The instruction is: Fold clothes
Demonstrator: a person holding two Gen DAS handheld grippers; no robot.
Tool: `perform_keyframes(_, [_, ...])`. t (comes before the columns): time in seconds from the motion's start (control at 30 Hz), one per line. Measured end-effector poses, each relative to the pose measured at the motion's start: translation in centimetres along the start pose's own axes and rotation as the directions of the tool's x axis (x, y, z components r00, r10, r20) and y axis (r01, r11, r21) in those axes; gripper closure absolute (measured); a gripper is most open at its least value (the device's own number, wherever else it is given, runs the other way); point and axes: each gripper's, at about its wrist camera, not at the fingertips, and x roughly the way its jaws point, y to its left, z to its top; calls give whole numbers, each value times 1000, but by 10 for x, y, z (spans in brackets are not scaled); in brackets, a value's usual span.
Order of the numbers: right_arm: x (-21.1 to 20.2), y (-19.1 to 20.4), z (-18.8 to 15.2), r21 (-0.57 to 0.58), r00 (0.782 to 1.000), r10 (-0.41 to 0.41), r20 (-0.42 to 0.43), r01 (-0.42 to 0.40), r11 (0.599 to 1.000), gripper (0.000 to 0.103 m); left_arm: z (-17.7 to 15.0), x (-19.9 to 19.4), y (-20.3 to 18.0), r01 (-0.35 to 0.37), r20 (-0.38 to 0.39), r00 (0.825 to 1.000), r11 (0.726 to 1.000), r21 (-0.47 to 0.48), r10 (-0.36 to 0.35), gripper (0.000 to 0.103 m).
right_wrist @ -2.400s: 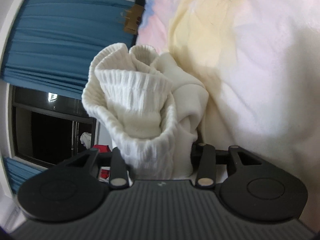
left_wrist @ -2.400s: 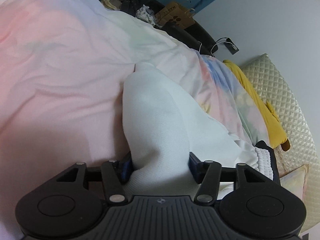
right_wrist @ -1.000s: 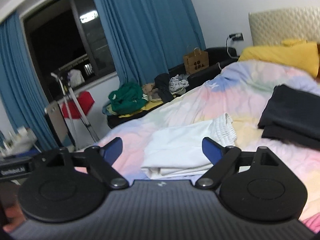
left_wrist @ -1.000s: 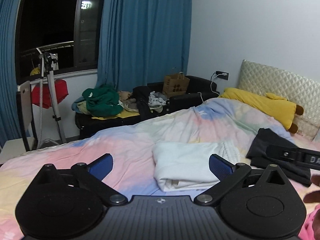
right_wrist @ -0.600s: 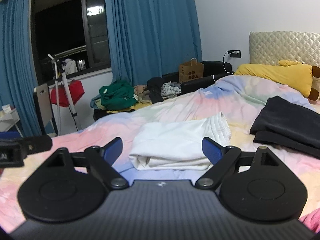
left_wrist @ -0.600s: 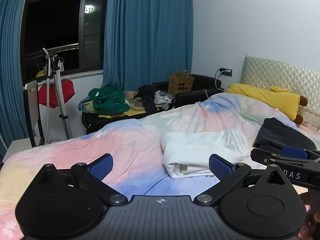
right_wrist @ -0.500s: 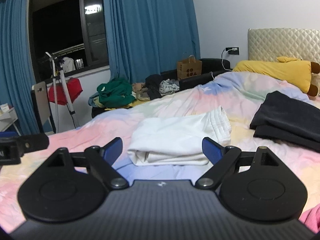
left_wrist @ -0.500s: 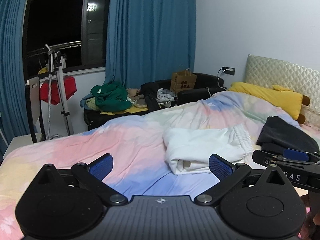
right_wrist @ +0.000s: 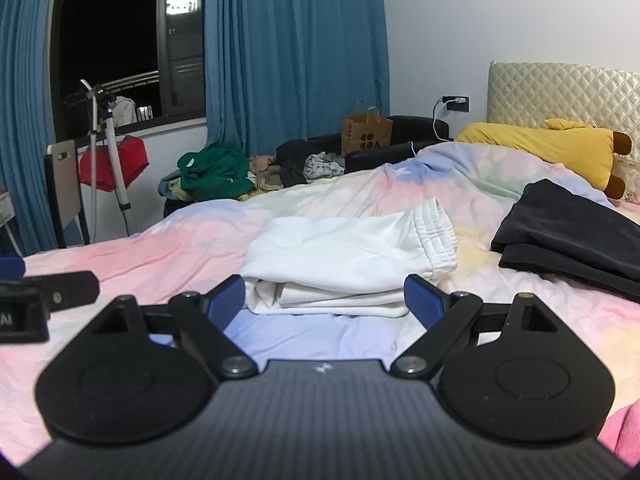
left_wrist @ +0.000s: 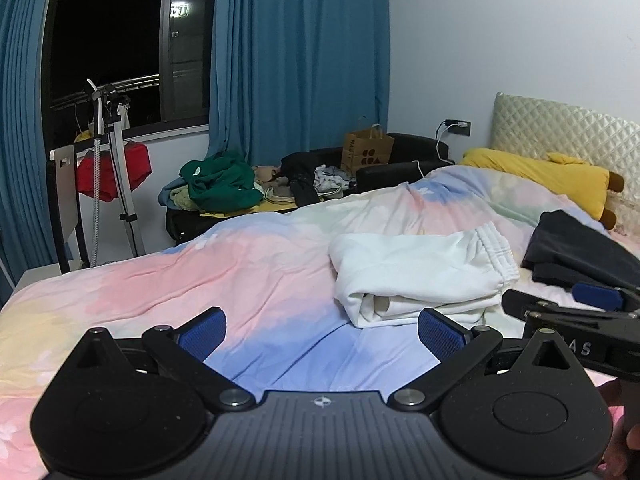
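Two grippers sit in front of me, both with their blue-padded jaws spread wide and nothing between them. My left gripper [left_wrist: 322,326] hangs over the pastel bedspread [left_wrist: 248,276], its jaws framing a blue patch of the cover. My right gripper [right_wrist: 324,298] points at the near edge of the folded white garment [right_wrist: 348,258], whose stacked layers show at the front between the two pads, though I see no pad pressing on the cloth. From the left wrist view, that same white garment [left_wrist: 420,276] lies ahead and to the right, its ribbed waistband turned toward the headboard side, and the right gripper [left_wrist: 568,308] shows at the right edge, near the garment. From the right wrist view, the left gripper [right_wrist: 44,296] shows at the left edge.

To the right of the white garment, apart from it, a folded dark garment [right_wrist: 572,236] rests on the bedspread. Beyond that a yellow plush pillow [right_wrist: 544,148] lies against the quilted headboard [right_wrist: 560,92]. Past the bed I see a heap of clothes with a green garment [right_wrist: 212,172] on top, a brown paper bag [right_wrist: 366,132], blue curtains [right_wrist: 292,48] and a dark window [right_wrist: 108,32].
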Motion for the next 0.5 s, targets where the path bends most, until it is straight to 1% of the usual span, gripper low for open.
perform_keyframes(0.17, [-4, 2, -2, -14, 999, -24, 27, 24, 1000, 15, -7, 8, 3, -7, -25, 1000, 1000, -12, 7, 0])
perform_keyframes(0.27, [-5, 5, -3, -37, 999, -38, 32, 39, 999, 15, -11, 10, 3, -14, -18, 1000, 1000, -6, 14, 0])
perform_keyframes(0.37, [-3, 4, -2, -38, 999, -48, 23, 49, 998, 15, -13, 10, 3, -16, -7, 1000, 1000, -13, 16, 0])
perform_keyframes(0.5, [2, -4, -2, -4, 999, -45, 1, 45, 999, 15, -14, 11, 4, -16, -3, 1000, 1000, -18, 16, 0])
